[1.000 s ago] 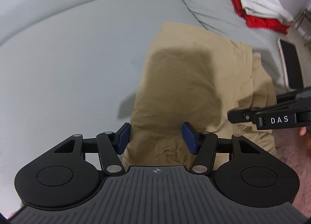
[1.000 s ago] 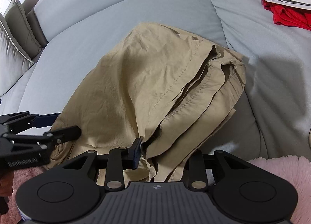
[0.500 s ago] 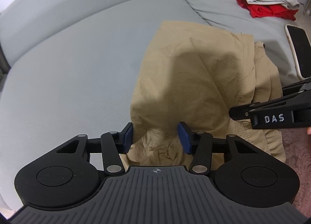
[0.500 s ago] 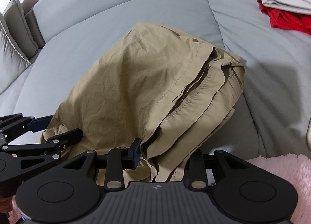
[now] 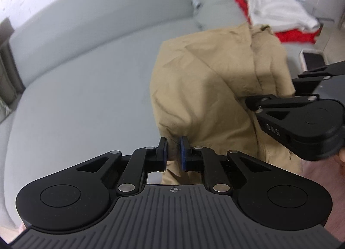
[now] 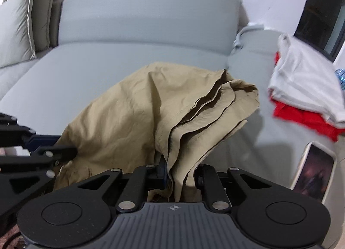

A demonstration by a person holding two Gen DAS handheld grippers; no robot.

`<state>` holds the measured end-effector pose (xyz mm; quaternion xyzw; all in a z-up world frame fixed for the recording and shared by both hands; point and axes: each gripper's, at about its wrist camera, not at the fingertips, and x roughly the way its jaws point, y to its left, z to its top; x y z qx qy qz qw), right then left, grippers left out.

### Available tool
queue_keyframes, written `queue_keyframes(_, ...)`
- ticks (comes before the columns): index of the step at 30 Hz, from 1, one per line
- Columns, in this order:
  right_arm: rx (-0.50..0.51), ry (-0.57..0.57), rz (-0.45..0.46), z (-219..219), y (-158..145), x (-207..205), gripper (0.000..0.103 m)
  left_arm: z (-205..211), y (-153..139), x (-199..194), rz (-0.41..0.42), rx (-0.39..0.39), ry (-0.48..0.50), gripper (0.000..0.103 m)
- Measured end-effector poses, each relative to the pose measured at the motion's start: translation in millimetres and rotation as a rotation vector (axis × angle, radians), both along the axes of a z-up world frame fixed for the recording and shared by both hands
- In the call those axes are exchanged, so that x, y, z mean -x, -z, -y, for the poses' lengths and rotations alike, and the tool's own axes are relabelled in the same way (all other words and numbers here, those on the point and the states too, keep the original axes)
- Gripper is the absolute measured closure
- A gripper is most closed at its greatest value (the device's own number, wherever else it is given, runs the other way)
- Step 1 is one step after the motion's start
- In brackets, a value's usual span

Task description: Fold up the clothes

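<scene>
Tan garment (image 6: 138,115) – on grey sofa (image 6: 107,59), near edge lifted; fold unfinished. Left gripper (image 5: 173,148), right gripper (image 6: 180,171) – jaws closing, cloth pinched. Beside it: folded stack (image 6: 301,89), apparently done.

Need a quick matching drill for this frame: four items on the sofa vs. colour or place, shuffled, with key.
Items:
1. garment in both grippers
2. top of folded pile
3. bottom of folded pile
4. phone

Descriptions:
A. red
B. tan
C. sofa's right edge, dark screen up
D. white

Pairs: 1-B, 2-D, 3-A, 4-C
</scene>
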<state>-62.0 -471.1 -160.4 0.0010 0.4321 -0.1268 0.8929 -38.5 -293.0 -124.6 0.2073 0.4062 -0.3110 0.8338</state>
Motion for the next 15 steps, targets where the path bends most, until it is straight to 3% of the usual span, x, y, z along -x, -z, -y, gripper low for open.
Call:
queue_keyframes(7, 0.111, 0.041, 0.054, 77, -46, -3, 0.09, 81, -38, -4, 0.065, 0.08, 0.055, 0.096)
queue_keyframes(9, 0.13, 0.062, 0.064, 101, -60, -3, 0.09, 105, -50, -2, 0.084, 0.117, 0.085, 0.102)
queue_keyframes(12, 0.085, 0.045, 0.092, 137, -84, -10, 0.094, 151, -68, 5, 0.135, 0.158, 0.154, 0.103)
queue_keyframes(13, 0.119, 0.075, 0.085, 148, -87, -16, 0.094, 172, -73, 6, 0.171, 0.154, 0.175, 0.103)
queue_keyframes(15, 0.199, 0.077, 0.065, 167, -84, -25, 0.094, 200, -74, -6, 0.149, 0.187, 0.176, 0.103)
